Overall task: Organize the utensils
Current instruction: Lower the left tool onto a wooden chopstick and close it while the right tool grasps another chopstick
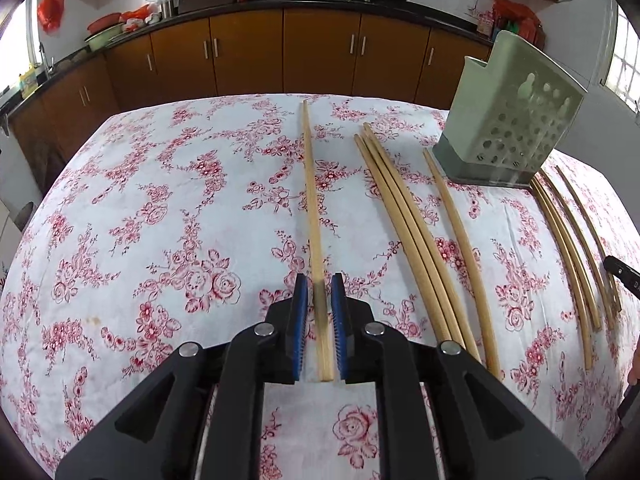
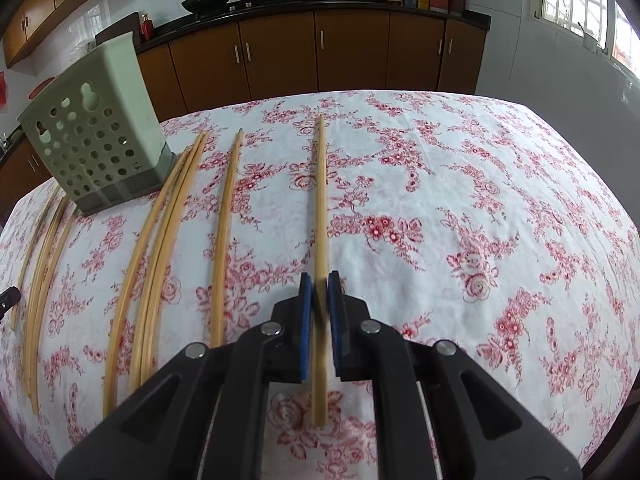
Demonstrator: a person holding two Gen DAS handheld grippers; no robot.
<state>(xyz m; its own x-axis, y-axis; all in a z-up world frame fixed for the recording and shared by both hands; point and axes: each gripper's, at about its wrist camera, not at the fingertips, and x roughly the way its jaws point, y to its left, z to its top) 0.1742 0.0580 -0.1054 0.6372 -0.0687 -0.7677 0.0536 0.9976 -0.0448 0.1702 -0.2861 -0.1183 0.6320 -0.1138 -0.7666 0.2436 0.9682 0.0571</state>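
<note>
A wooden chopstick lies on the floral tablecloth and runs between the blue pads of my left gripper, which close around it with a small gap. In the right wrist view another chopstick sits between the pads of my right gripper, pressed tight on it. A pale green perforated utensil holder stands upright at the far right of the left view; it shows at the far left in the right wrist view. Several more chopsticks lie loose beside it.
The table with its red floral cloth ends at a rounded far edge. Brown kitchen cabinets with a black counter and woks stand beyond. More chopsticks lie left of my right gripper. The other gripper's tip shows at right.
</note>
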